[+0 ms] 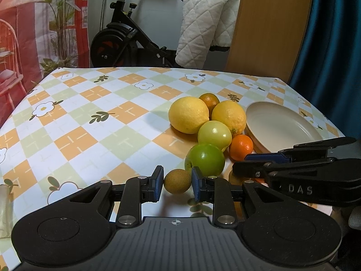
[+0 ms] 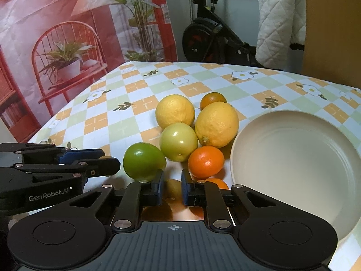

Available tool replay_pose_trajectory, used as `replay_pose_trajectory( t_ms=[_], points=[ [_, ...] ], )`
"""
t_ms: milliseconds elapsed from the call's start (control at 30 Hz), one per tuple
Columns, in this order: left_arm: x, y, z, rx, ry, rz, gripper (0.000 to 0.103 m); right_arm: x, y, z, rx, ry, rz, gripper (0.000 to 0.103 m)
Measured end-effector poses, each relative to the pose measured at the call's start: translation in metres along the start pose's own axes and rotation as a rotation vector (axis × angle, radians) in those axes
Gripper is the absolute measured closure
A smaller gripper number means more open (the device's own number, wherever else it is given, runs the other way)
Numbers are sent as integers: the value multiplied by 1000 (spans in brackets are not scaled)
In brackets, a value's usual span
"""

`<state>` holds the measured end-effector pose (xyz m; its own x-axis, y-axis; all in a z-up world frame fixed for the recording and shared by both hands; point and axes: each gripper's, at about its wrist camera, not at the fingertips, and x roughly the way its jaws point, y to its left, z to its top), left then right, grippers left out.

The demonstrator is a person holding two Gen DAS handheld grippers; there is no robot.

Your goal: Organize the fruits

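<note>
My left gripper (image 1: 177,176) is shut on a small round brown fruit (image 1: 177,181) near the table's front. Beside it, my right gripper (image 2: 172,180) is shut on a small yellow fruit (image 2: 172,188), partly hidden by its fingers. Ahead lies a tight cluster of fruit. It holds two lemons (image 2: 174,111) (image 2: 216,124), a pale green apple (image 2: 178,141), a bright green fruit (image 2: 143,160), a near orange (image 2: 205,161) and a far orange (image 2: 212,99). A cream plate (image 2: 293,158) sits to the right of the cluster with nothing in it.
A checked flower-print cloth (image 1: 90,124) covers the table. Another orange (image 2: 217,183) peeks from behind my right finger. Beyond the far edge stand an exercise bike (image 1: 126,33), a white quilted cloth (image 1: 203,22) and a wooden panel (image 1: 270,22). A glass (image 1: 4,210) is at the left edge.
</note>
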<state>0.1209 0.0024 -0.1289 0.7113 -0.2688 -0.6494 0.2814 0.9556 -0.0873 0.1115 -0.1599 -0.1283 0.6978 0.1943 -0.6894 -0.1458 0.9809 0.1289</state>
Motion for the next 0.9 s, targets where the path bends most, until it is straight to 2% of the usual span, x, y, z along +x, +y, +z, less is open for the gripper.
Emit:
replay_pose_trajectory(
  t_ms=[100, 500, 700, 900],
  points=[
    [-1, 0, 0, 0, -2, 0, 75, -1, 2, -3, 0, 8, 11, 78],
    [0, 0, -1, -3, 0, 3, 75, -10, -1, -11, 26, 12, 26, 76],
    [0, -1, -1, -1, 0, -2, 75, -7, -9, -15, 67, 41, 33, 75],
    [0, 0, -1, -1, 0, -2, 75, -1, -5, -14, 45, 45, 32, 75]
  ],
)
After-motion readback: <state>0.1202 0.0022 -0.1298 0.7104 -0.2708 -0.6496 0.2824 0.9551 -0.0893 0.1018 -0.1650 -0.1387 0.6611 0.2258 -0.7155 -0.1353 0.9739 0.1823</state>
